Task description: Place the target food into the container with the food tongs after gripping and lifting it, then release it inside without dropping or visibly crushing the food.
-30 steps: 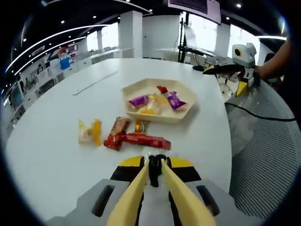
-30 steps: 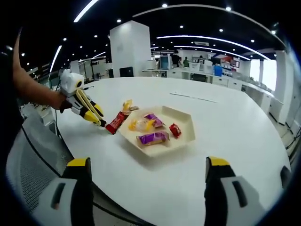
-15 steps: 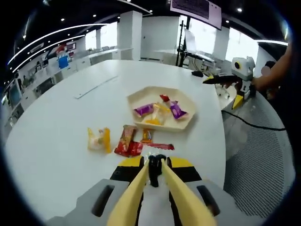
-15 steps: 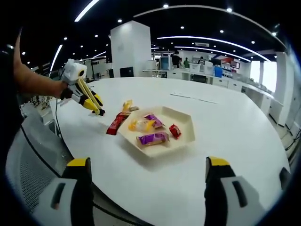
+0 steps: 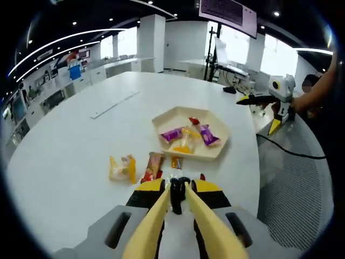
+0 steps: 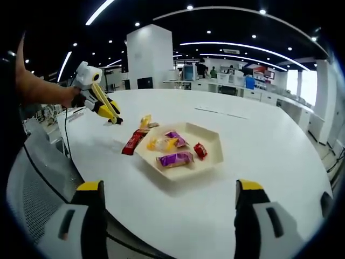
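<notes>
Left gripper view puts the loose food just above my own jaws, low in the middle of the frame: a red wrapped bar (image 5: 154,165) on the white table (image 5: 64,145), a yellow packet (image 5: 122,168) to its left, and a small orange-wrapped piece (image 5: 175,162) tucked between the bar and the tray. I take one of these to be the target, though I cannot say which. The beige hexagonal tray (image 5: 220,147) sits just beyond them, centre-right, already carrying a purple-wrapped piece (image 5: 172,134), a yellow one (image 5: 186,142), another purple one (image 5: 208,135) and a small red one (image 5: 194,121). My left gripper (image 5: 178,190) has its yellow jaws pressed together at the tips, with nothing I can make out between them. In the right gripper view the same tray (image 6: 211,157) lies mid-frame with the red bar (image 6: 130,143) against its left edge, and my left gripper (image 6: 114,118) hovers in the upper left, above the table and apart from the food. My right gripper (image 6: 168,186) stands wide, both jaws at the bottom corners, holding nothing. I judge the step in hand to be the approach, with no food gripped yet; next I would part the left jaws, come down over a loose piece and close gently so the wrapper is not crushed. No wrapper lettering is legible to me.
</notes>
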